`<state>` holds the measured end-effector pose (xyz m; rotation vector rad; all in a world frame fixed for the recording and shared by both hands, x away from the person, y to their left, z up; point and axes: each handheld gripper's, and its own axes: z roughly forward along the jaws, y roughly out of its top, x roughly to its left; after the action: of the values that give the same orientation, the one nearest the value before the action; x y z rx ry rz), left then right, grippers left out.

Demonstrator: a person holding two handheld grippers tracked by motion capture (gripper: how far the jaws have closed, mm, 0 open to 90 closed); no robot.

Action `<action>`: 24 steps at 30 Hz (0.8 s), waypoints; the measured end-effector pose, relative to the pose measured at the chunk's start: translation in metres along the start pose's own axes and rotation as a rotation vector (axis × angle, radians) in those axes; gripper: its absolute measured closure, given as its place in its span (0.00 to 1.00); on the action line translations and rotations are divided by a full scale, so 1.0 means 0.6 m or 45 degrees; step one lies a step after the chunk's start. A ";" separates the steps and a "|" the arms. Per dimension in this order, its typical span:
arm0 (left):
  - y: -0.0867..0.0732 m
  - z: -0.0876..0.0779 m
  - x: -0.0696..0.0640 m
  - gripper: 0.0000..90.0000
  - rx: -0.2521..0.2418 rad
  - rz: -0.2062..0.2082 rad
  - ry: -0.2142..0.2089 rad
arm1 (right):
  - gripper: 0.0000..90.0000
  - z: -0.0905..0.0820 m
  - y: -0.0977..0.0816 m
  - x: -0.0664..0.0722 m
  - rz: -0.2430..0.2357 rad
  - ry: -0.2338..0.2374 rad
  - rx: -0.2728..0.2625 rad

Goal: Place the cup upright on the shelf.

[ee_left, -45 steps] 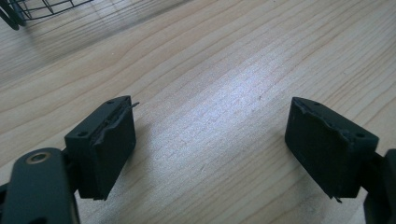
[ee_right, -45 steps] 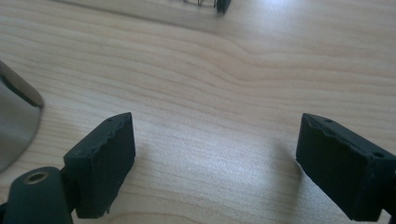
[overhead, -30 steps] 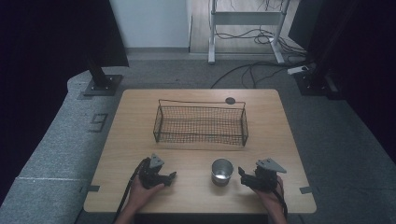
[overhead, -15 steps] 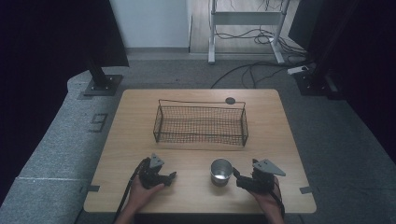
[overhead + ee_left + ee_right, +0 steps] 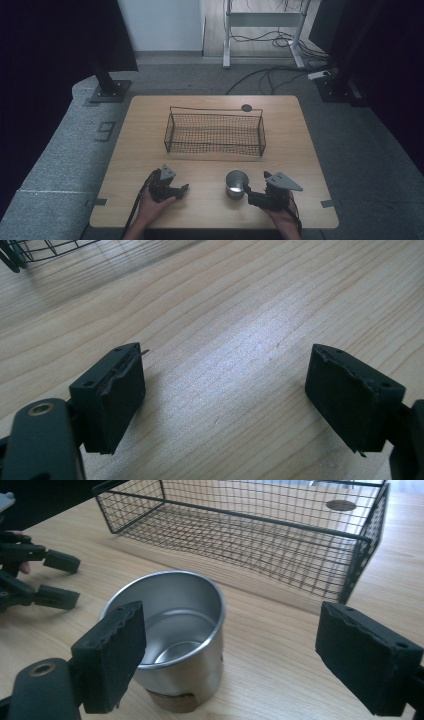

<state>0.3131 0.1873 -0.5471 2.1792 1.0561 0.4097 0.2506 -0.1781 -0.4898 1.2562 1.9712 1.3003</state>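
Right gripper view: open claw (image 5: 230, 650) near cup (image 5: 170, 630)

A: The cup (image 5: 172, 630) looks like brushed metal, smooth, with a soft shine inside. Its base seems to be a brownish ring, maybe cork; I cannot tell.

B: And the surface (image 5: 280, 650)?

A: Light wood with visible grain, matt, only a pale sheen where light falls. The basket (image 5: 260, 535) is thin dark wire mesh, not glossy.

B: The jaws of the right gripper (image 5: 240, 655)?

A: Black, matt, probably plastic, with rough, a little frayed pad edges.
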 end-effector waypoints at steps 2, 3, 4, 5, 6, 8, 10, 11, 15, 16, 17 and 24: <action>0.000 0.000 0.000 0.18 0.000 0.000 0.000 | 0.14 0.001 0.001 0.005 -0.005 0.008 0.003; 0.000 0.000 0.000 0.18 0.000 0.000 0.000 | 0.14 0.001 0.001 0.007 -0.007 0.014 0.004; 0.000 0.000 0.000 0.18 0.000 0.001 0.000 | 0.14 0.002 0.001 0.009 -0.012 0.019 0.006; 0.000 0.000 0.000 0.18 0.000 0.001 0.000 | 0.14 0.002 0.001 0.009 -0.012 0.019 0.006; 0.000 0.000 0.000 0.18 0.000 0.000 0.000 | 0.14 0.003 0.002 0.012 -0.013 0.030 0.009; 0.000 0.000 0.000 0.18 0.000 0.001 0.000 | 0.13 0.005 0.002 0.016 -0.015 0.038 0.020; 0.000 0.000 0.000 0.18 0.000 0.000 0.000 | 0.12 0.008 0.002 0.020 -0.023 0.040 0.025; 0.000 0.000 0.000 0.18 0.000 0.000 0.000 | 0.12 0.009 0.002 0.021 -0.027 0.043 0.028; 0.000 0.000 0.000 0.18 0.001 0.001 0.000 | 0.11 0.012 0.002 0.027 -0.031 0.052 0.035; 0.000 0.000 0.000 0.18 0.001 0.001 0.000 | 0.11 0.013 0.002 0.029 -0.032 0.055 0.036; 0.000 0.000 0.000 0.18 0.001 0.001 0.000 | 0.10 0.014 0.002 0.030 -0.037 0.057 0.040; 0.000 0.000 0.000 0.18 0.000 0.001 0.000 | 0.09 0.025 -0.001 0.040 -0.055 0.072 0.072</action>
<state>0.3130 0.1873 -0.5470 2.1799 1.0556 0.4098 0.2502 -0.1500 -0.4946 1.2085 2.0761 1.2805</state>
